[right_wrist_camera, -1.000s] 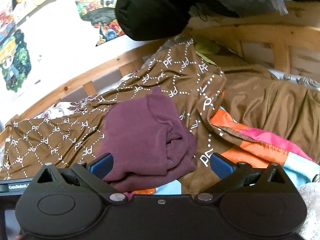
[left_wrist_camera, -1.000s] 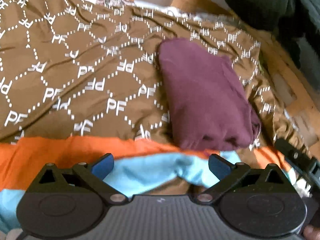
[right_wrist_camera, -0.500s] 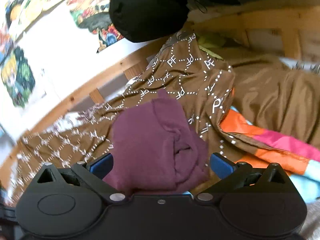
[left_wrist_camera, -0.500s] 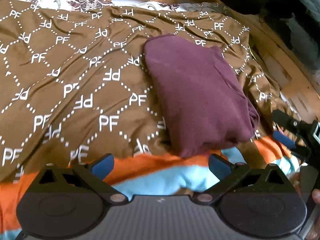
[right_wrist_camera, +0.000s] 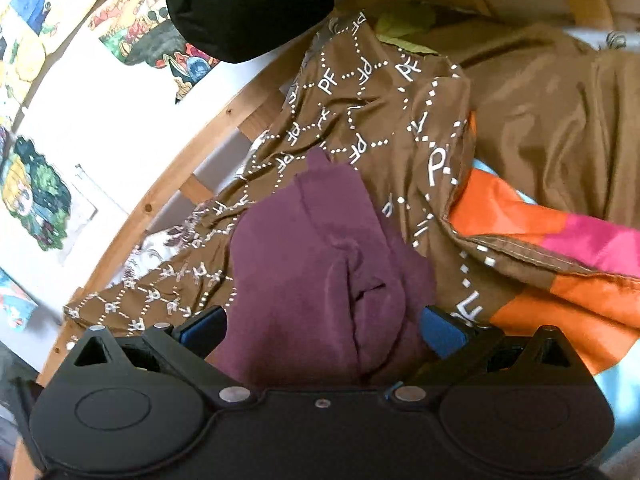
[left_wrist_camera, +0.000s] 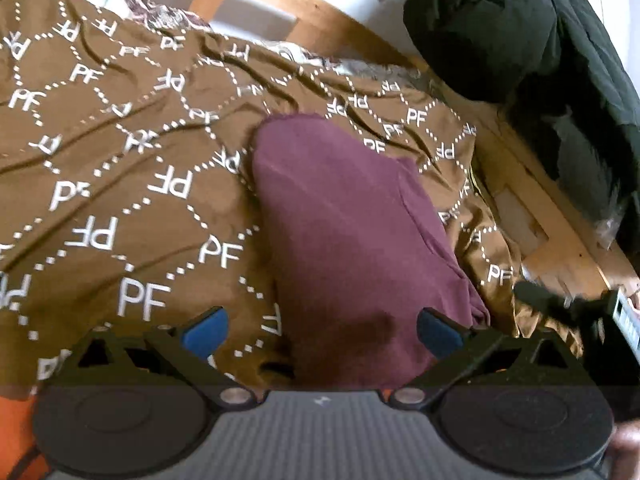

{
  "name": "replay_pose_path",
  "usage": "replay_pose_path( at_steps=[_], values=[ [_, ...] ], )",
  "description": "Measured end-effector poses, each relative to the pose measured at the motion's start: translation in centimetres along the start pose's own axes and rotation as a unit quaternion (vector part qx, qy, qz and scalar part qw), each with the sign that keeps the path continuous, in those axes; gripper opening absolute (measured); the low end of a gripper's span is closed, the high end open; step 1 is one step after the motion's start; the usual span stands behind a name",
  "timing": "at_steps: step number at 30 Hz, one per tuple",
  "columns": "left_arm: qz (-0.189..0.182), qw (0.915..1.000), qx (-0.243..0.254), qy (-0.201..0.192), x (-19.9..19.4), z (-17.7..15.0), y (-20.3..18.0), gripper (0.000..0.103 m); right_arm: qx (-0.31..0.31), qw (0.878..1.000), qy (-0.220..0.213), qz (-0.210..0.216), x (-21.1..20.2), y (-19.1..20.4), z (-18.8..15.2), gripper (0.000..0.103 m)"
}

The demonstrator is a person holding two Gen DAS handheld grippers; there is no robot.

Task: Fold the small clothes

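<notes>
**Both grippers spread over the folded garment**

I have my left gripper (left_wrist_camera: pixel 322 330) and right gripper (right_wrist_camera: pixel 324 330) wide open, gripping nothing, each straddling the near end of the maroon garment (left_wrist_camera: pixel 352 240). It lies folded into a compact bundle on the brown bedspread (left_wrist_camera: pixel 120 184), I judge for tidying or a last fold. Whether the pads touch cloth is unclear. Beyond the garment run the wooden bed rail (right_wrist_camera: pixel 132 216) and a black coat (left_wrist_camera: pixel 500 28).
</notes>
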State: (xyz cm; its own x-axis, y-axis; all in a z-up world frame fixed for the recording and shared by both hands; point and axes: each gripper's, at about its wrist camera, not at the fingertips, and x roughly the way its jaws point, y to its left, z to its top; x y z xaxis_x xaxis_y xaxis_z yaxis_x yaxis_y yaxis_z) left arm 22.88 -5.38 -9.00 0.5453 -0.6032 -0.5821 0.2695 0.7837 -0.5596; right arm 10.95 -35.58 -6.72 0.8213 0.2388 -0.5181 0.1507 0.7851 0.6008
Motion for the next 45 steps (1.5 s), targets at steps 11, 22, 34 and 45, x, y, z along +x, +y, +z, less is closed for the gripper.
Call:
replay_pose_path(
  at_steps=[11,22,34,45],
  values=[
    [-0.027,0.9995,0.005,0.013,2.0,-1.0,-0.2,0.102,-0.129,0.991,-0.042,0.022,3.9,-0.3,5.3,0.103],
    [-0.019,0.9996,0.011,0.02,2.2,-1.4,0.0,0.102,-0.195,0.978,0.012,0.072,10.8,0.0,7.3,0.102],
    [-0.013,0.9995,0.017,0.025,2.6,-1.5,0.0,0.102,-0.121,0.986,0.091,0.074,12.9,-2.7,7.2,0.103],
    [-0.015,0.9994,0.014,0.026,2.6,-1.5,0.1,0.102,-0.106,0.988,0.078,0.077,12.6,-3.5,6.9,0.103]
  ],
)
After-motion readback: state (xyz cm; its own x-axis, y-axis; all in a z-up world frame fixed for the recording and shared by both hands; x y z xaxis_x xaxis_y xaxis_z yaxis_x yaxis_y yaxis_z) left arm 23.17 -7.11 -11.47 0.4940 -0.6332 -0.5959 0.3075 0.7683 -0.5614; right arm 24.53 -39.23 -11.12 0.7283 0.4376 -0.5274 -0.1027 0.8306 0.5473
